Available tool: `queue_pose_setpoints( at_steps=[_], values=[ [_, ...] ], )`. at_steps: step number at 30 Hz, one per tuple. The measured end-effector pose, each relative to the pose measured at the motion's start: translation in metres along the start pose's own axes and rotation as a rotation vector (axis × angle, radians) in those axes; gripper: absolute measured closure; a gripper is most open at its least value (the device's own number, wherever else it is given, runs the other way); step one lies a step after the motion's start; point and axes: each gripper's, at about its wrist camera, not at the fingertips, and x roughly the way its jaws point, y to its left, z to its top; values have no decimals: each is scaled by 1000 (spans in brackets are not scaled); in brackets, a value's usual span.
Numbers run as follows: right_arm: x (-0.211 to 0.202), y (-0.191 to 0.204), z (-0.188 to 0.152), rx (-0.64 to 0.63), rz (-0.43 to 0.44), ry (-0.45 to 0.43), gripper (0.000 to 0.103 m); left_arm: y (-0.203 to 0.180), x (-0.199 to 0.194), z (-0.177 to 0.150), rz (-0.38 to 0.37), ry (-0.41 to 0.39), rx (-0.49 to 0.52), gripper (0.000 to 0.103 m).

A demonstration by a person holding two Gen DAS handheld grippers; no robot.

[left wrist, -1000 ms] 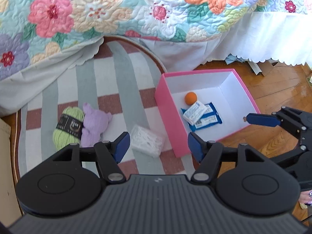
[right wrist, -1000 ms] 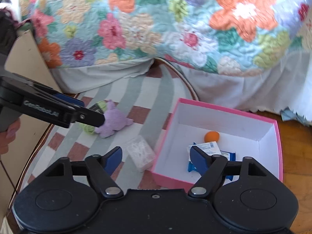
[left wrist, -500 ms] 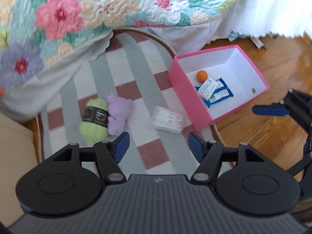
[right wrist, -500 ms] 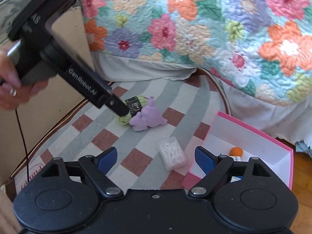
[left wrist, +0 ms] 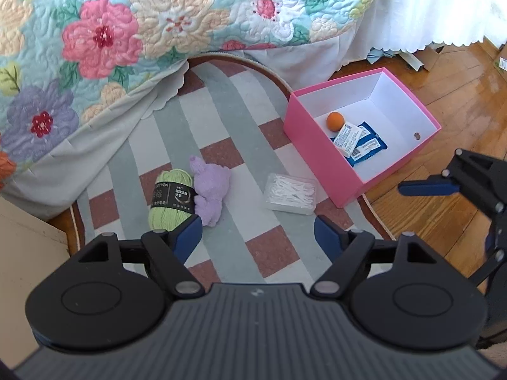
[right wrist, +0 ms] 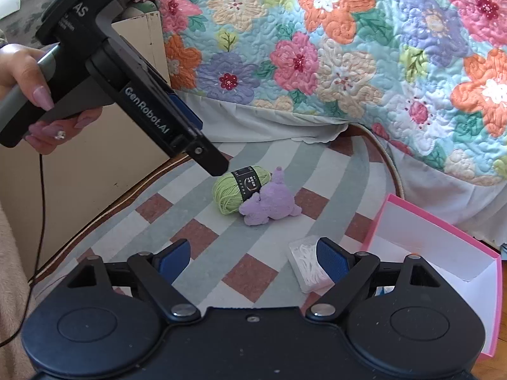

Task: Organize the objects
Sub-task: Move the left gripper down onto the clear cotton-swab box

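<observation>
Left wrist view. Your left gripper [left wrist: 258, 234] has its blue pads spread, jaws just been opening, nothing between them; it hangs over the rug [left wrist: 221, 145]. At 11 o'clock from the pads lies the green yarn [left wrist: 171, 198], its black band facing up, touching the purple plush [left wrist: 210, 191] on its 3 o'clock side. The clear box of picks [left wrist: 290, 193] lies flat at 1 o'clock, apart from the plush and just beside the pink box [left wrist: 317, 145]. The pink box straddles the rug edge and the wood floor [left wrist: 443, 101]. Inside it: an orange ball [left wrist: 335, 121] near the 10 o'clock corner, a white packet [left wrist: 348, 135] touching it and lying on a blue packet [left wrist: 369, 145]. One blue finger of your right gripper [left wrist: 427, 187] enters at 3 o'clock, over the floor. The floral quilt [left wrist: 158, 22] fills the top.

Right wrist view. Your right gripper [right wrist: 253, 258] is also spread wide, jaws just been opening, nothing pinched. Its right pad overlaps the picks [right wrist: 305, 261] in view; contact cannot be told. Yarn [right wrist: 233, 191] and plush [right wrist: 269, 204] sit at 12 o'clock, touching. The pink box [right wrist: 443, 231] is at 3 o'clock, contents hidden by the gripper. At 10 o'clock your left hand [right wrist: 35, 95] grips the handle of the left gripper [right wrist: 209, 155], whose tip points down at the yarn, apart from it.
</observation>
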Motion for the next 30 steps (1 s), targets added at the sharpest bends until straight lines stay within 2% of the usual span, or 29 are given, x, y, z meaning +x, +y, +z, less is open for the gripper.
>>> queue_pose_setpoints(
  at_steps=[4, 7, 13, 16, 20, 23, 26, 30],
  values=[
    [17, 0, -15, -8, -50, -26, 13, -8, 21, -3, 3, -23, 19, 26],
    [31, -3, -27, 10, -71, -20, 13, -9, 45, -6, -34, -9, 8, 26],
    [58, -12, -52, 38, -116, -1, 13, -2, 95, -13, -60, 17, -36, 26],
    [70, -20, -63, 55, -111, 35, 14, 3, 113, -15, -96, 22, -84, 26],
    [82, -23, -76, 64, -119, 37, 15, 4, 128, -15, -93, 5, -69, 27],
    [89, -24, -81, 75, -126, 42, 16, 7, 140, -16, -129, 8, -78, 28],
    [95, -21, -82, 55, -135, 51, 16, 11, 154, -18, -122, 17, -108, 30],
    [106, -23, -83, 68, -144, 72, 20, 14, 170, -18, -152, -11, -154, 30]
  ],
)
